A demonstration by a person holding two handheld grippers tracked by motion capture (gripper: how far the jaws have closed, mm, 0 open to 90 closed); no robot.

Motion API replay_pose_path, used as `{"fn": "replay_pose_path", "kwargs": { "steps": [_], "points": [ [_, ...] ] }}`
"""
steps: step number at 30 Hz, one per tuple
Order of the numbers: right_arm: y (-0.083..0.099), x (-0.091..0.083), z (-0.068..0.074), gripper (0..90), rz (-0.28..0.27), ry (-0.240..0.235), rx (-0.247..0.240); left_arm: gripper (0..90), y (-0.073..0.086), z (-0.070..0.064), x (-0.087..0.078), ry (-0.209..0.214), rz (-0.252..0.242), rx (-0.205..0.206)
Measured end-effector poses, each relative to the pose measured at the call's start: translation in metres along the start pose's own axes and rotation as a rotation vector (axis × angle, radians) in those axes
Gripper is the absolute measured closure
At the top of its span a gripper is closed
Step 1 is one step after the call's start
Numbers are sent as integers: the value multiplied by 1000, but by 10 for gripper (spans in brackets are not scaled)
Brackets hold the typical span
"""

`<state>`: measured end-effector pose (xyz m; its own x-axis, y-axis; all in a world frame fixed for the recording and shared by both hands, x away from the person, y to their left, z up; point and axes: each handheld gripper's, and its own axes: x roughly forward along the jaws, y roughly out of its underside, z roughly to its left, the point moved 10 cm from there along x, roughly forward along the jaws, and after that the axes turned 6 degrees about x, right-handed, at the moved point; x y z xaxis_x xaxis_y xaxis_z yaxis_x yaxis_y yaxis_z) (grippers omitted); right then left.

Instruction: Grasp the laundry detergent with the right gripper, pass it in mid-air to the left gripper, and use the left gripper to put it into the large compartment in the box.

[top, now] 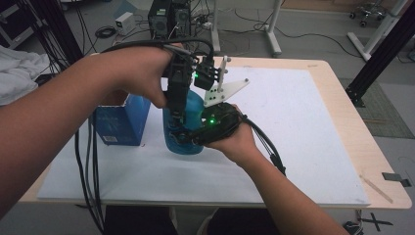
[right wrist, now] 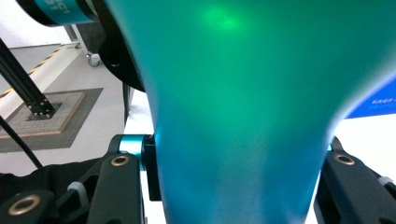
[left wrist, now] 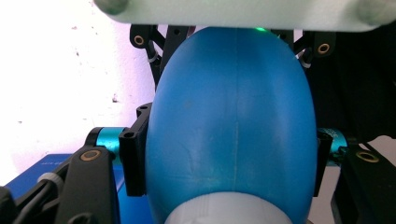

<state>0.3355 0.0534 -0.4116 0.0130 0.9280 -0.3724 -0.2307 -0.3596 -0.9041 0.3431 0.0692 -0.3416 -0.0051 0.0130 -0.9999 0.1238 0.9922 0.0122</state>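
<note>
Fingers of both grippers pinch one blue bottle (top: 188,128): left gripper (top: 177,125) from above, right gripper (top: 193,135) low, beside a blue box (top: 121,122) on the counter (top: 293,142).

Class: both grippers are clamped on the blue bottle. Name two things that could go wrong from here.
1. The blue bottle is smooth and rounded, so the left gripper or right gripper may slip.
2. The blue box stands right beside it and could be knocked if the bottle swings.

The white mat (top: 293,137) lay open rightward; leftward, passage was blocked by a blue box (top: 120,120).
</note>
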Motion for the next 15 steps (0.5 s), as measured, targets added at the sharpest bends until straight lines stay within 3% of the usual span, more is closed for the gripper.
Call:
{"fn": "replay_pose_path", "kwargs": {
  "steps": [15],
  "points": [
    [0,1,-1,473,-4,1,-2,377,0,0,0,0,-1,-9]
  ]
}}
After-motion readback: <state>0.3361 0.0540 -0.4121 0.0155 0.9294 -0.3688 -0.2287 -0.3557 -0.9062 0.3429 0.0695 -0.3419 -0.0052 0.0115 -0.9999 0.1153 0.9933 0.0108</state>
